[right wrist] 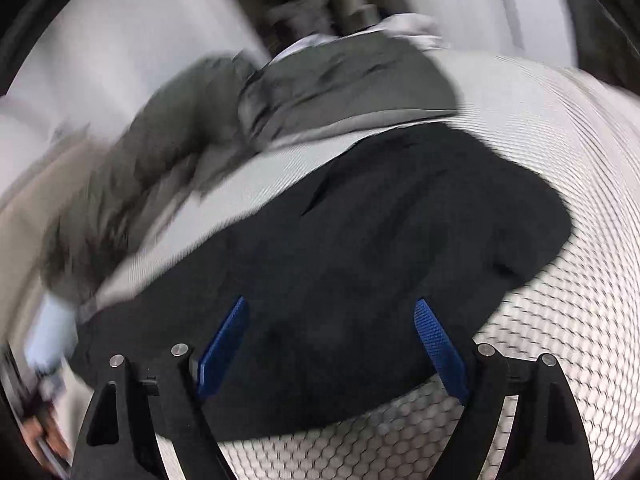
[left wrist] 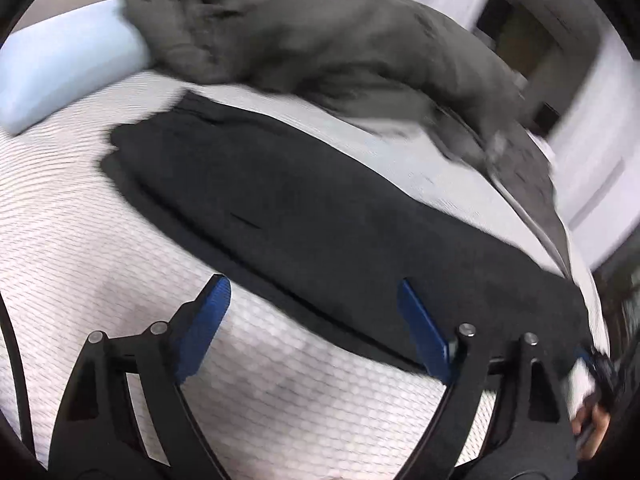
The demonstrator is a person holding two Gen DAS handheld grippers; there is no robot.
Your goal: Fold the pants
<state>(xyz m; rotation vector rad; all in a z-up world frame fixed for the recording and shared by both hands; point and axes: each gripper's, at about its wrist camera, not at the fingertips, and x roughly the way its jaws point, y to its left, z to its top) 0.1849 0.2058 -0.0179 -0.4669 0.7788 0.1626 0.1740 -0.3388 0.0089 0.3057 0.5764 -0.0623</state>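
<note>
Both tongs stood wide with nothing between their blue pads: the left gripper (left wrist: 314, 292) at lower centre of its view, the right gripper (right wrist: 330, 312) likewise. Long black fabric pants (left wrist: 304, 216) lay flat across mid-frame on the white honeycomb-patterned mattress (left wrist: 80, 216). Rumpled grey bedding (left wrist: 280, 28) filled the top; a pale blue pillow (left wrist: 60, 72) sat upper left. No containers showed.
</note>
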